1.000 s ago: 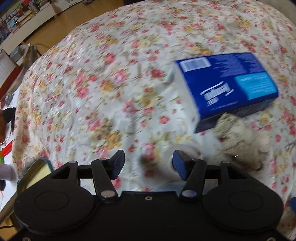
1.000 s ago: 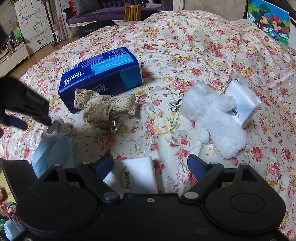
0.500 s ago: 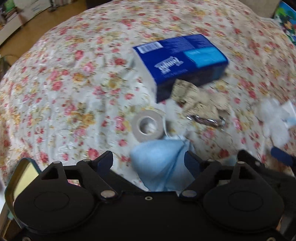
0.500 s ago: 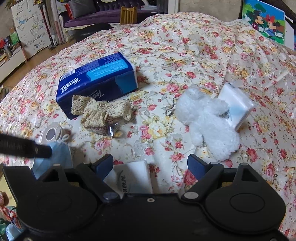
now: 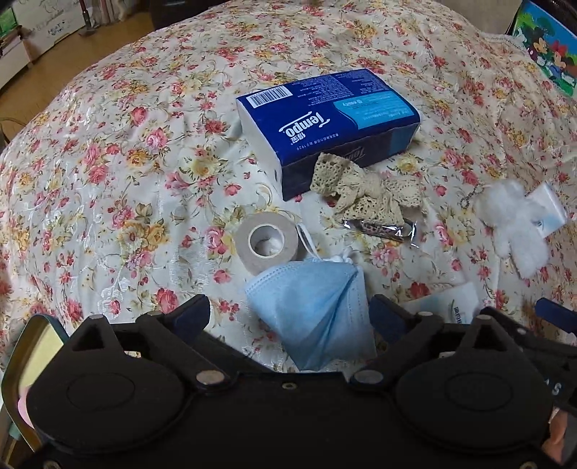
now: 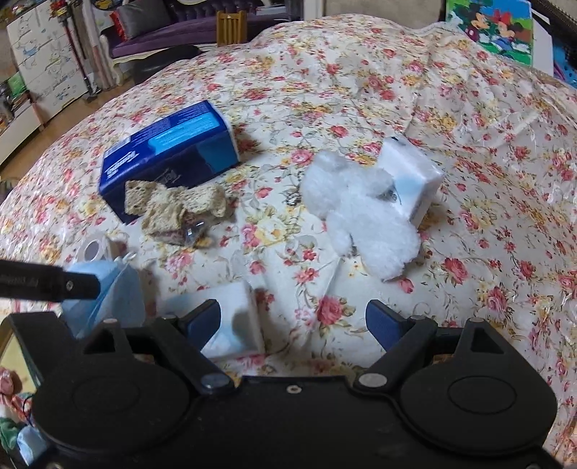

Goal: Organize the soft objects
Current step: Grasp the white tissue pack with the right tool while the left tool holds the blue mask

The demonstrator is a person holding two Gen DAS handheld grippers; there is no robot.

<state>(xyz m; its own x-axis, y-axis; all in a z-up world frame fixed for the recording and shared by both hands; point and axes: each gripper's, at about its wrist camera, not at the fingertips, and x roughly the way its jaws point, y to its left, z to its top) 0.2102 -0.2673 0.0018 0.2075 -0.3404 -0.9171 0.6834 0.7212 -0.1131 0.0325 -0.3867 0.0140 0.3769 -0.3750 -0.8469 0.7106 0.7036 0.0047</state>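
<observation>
A blue face mask (image 5: 313,306) lies on the floral bedspread (image 5: 126,162) between the fingers of my left gripper (image 5: 288,312). The jaws are opening and the pads do not press on the mask. Just beyond it rests a beige tape roll (image 5: 267,241). Farther off are a blue tissue pack (image 5: 331,119) and a beige lace cloth (image 5: 364,191). My right gripper (image 6: 293,319) stands open over the bedspread, a flat white tissue pack (image 6: 230,321) by its left finger. Ahead of it lies a white plush toy (image 6: 360,213) against a small white tissue pack (image 6: 411,180).
A shiny wrapped item (image 5: 382,227) peeks from under the lace cloth. The left gripper's arm (image 6: 47,281) crosses the right wrist view at the left. Floor and furniture (image 6: 47,72) lie beyond the bed's far left edge. A cartoon picture (image 6: 490,25) stands at the back right.
The left gripper's jaws have spread wide and it has drawn back from the tape roll; the blue mask now lies between its fingers. The right gripper has shifted slightly, jaws unchanged.
</observation>
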